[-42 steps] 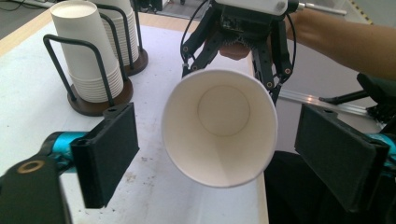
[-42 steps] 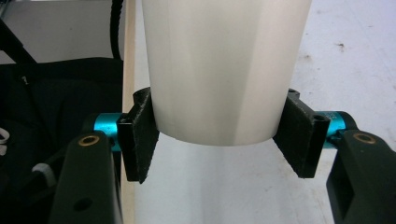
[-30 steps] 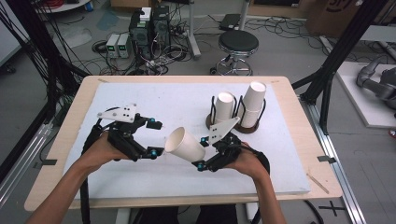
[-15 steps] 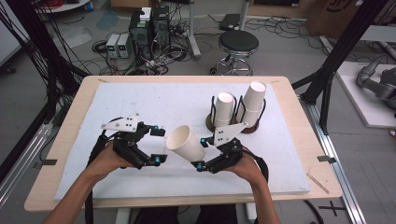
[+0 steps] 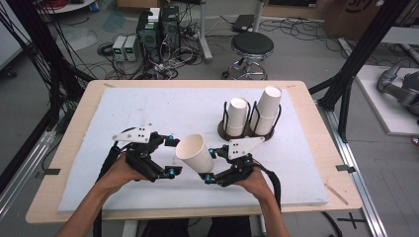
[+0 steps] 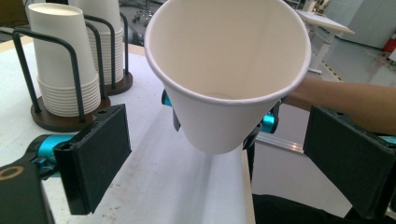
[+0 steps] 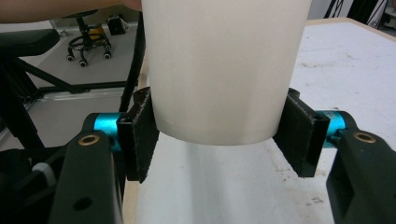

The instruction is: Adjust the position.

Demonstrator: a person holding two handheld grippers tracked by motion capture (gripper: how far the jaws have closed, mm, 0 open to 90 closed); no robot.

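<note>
Cup (image 5: 193,153) is out of the rack (image 5: 249,129), clamped near its base by the right claw (image 5: 211,163) and held tilted just above the bench (image 5: 123,106). Left claw (image 5: 171,156) is wide open and empty, facing the cup's mouth. Placing it upright looks like what's left.

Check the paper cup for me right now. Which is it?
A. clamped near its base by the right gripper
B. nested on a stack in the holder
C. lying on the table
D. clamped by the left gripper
A: the right gripper has its pads pressed on the paper cup near its base; the left gripper stands open.
</note>
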